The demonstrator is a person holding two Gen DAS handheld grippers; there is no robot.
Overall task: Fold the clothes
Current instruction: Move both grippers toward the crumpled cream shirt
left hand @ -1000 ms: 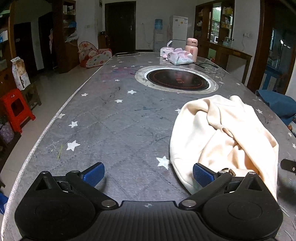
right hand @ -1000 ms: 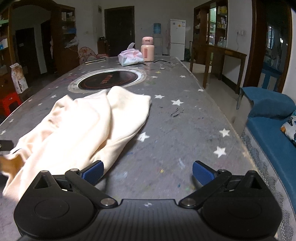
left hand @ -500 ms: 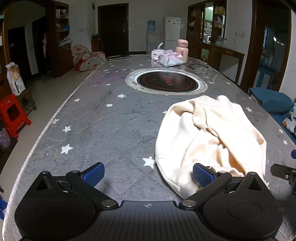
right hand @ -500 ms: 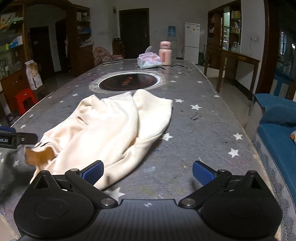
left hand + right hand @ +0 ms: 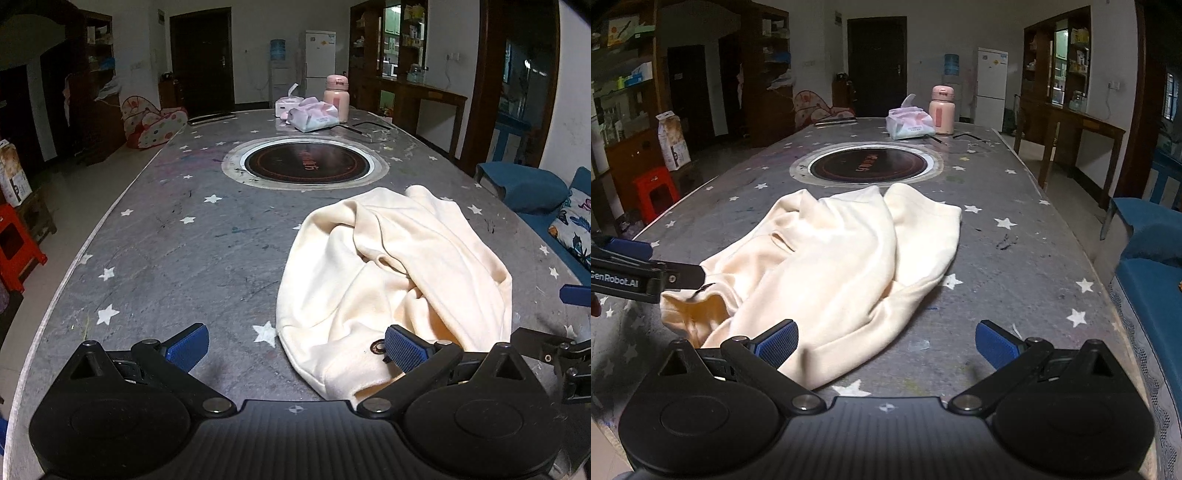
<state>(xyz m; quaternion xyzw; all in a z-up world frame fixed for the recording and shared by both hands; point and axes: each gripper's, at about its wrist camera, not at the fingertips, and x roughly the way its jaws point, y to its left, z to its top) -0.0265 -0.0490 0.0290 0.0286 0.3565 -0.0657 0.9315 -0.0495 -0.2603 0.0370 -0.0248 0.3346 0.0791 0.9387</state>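
Across the star-patterned worktop (image 5: pixel 155 266) lay the cream garment (image 5: pixel 388 273), crumpled at two o'clock from the left tool (image 5: pixel 295 345) — soft, light, likely to slump, so best taken at its near hem. Both tools stood open and empty, the right tool (image 5: pixel 886 341) beside the hem. A metal eyelet (image 5: pixel 379 346) marked the edge.
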